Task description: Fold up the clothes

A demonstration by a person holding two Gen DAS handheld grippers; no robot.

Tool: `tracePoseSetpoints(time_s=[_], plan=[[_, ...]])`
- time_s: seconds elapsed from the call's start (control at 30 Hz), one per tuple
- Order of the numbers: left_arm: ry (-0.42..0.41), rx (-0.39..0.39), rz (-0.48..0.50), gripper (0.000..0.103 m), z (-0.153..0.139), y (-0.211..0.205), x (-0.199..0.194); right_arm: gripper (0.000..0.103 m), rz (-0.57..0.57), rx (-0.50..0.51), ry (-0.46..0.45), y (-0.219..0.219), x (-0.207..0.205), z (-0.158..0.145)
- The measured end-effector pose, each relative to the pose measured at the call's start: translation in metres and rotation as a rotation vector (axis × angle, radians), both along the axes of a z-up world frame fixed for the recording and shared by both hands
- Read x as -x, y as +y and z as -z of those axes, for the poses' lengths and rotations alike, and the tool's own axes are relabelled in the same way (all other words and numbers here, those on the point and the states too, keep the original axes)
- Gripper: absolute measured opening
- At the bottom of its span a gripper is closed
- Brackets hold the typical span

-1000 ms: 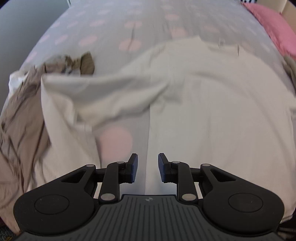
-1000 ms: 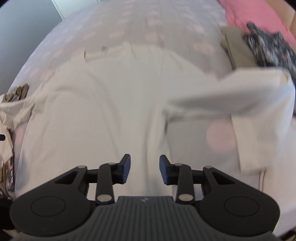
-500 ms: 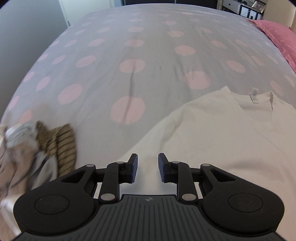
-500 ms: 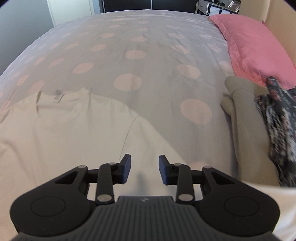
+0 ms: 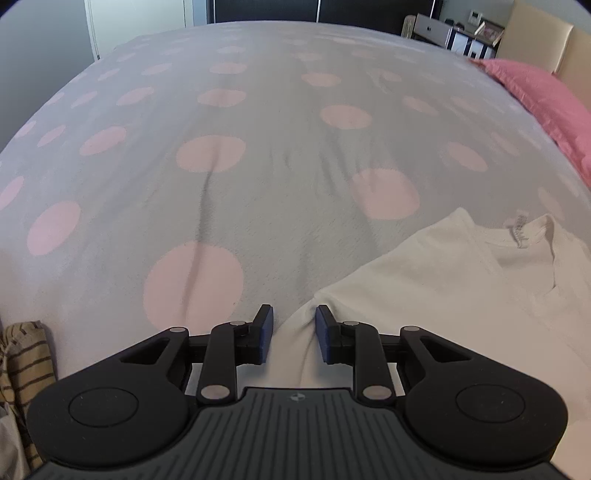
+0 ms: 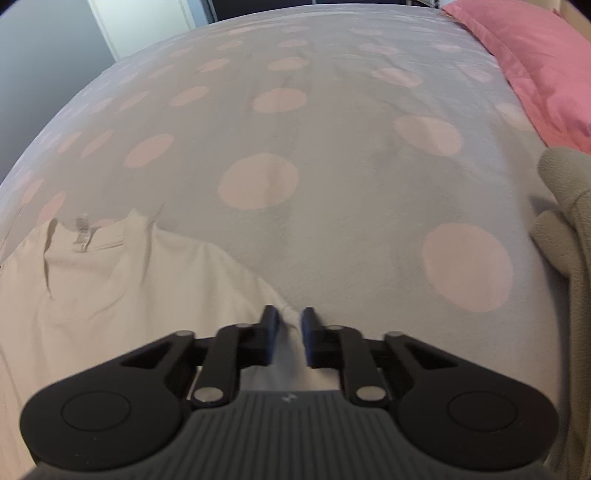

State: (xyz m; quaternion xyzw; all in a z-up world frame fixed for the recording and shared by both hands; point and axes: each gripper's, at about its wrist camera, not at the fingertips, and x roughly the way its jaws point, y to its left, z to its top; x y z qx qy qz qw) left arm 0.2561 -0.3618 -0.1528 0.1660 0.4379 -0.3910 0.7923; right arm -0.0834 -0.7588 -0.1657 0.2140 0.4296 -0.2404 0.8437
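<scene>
A white T-shirt lies flat on the spotted bedspread, its collar and neck label towards the far side. My left gripper is open low over the shirt's left shoulder edge, and a bunched bit of white fabric sits between its fingers. In the right wrist view the same T-shirt fills the lower left. My right gripper is at the shirt's right shoulder edge, with white cloth in the gap. Its jaws stand apart but narrower than the left's. The sleeves and hem are hidden below both grippers.
A grey bedspread with pink dots stretches ahead. A striped garment lies at the left edge. A pink pillow and a folded beige-green garment sit at the right. Furniture stands past the bed.
Both grippers moved forward from over the shirt's body to its shoulders and dropped closer to the bed. The right jaws have narrowed around the shoulder fabric. The left jaws keep the same gap.
</scene>
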Motion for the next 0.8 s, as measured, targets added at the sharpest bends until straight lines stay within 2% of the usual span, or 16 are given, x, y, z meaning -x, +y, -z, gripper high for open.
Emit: tracePoseSetpoints(time_s=[0.1, 0.2, 0.3, 0.37, 0.47, 0.53, 0.6, 0.73, 0.8], plan=[[-0.013, 0.006, 0.002, 0.001, -0.001, -0.003, 0.008, 0.006, -0.031, 0.095, 0.019, 0.011, -0.004, -0.005], [-0.061, -0.009, -0.023, 0.0, -0.006, -0.009, 0.015, 0.006, -0.017, 0.137, 0.02, 0.011, -0.005, -0.012], [-0.121, 0.05, -0.038, 0.0, -0.027, -0.011, 0.018, 0.005, -0.002, 0.167, 0.014, 0.011, -0.007, -0.019], [-0.126, 0.073, -0.041, 0.0, -0.039, -0.013, 0.014, 0.005, 0.008, 0.187, 0.01, 0.01, -0.008, -0.024], [-0.15, 0.027, -0.02, 0.0, -0.043, -0.022, 0.012, 0.005, 0.024, 0.217, 0.004, 0.009, -0.009, -0.03], [-0.146, -0.032, -0.023, 0.0, -0.031, -0.028, 0.011, 0.005, 0.034, 0.237, 0.0, 0.009, -0.01, -0.035], [-0.13, -0.077, -0.038, 0.0, -0.016, -0.034, 0.008, 0.006, 0.053, 0.22, 0.018, 0.006, -0.013, -0.023], [-0.131, -0.121, -0.05, 0.001, -0.001, -0.04, 0.012, 0.009, 0.075, 0.185, 0.085, 0.003, -0.021, -0.006], [-0.157, -0.123, -0.047, 0.005, -0.007, -0.038, 0.017, 0.011, 0.083, 0.177, 0.073, 0.003, -0.017, -0.013]])
